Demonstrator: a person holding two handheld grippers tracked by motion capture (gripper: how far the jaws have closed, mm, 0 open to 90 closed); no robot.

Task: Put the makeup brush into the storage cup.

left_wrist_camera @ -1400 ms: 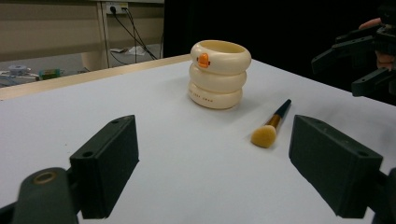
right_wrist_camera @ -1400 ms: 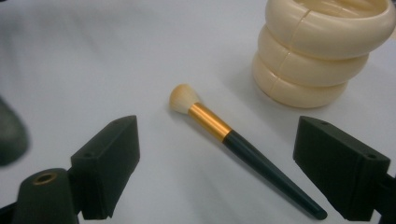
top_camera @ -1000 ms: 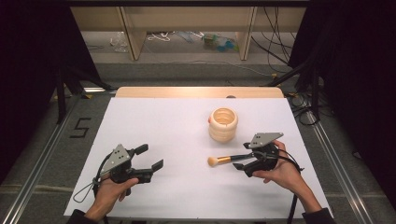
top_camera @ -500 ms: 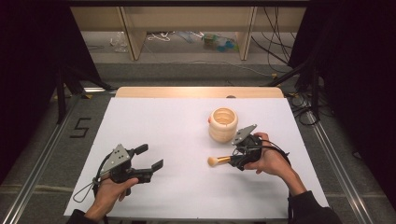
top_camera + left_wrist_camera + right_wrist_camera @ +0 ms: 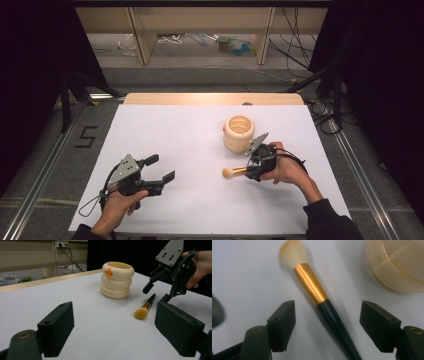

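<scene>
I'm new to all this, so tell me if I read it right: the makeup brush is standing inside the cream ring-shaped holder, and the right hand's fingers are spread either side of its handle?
Not quite. The makeup brush lies flat on the white table, beside the cream holder, not in it. The right gripper view shows this; its fingers do straddle the dark handle without touching it.

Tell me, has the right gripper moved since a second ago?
Yes. The right gripper has shifted left and tipped down over the brush, now sitting closer to the holder; its jaws have been closing, with the handle between them, untouched.
</scene>
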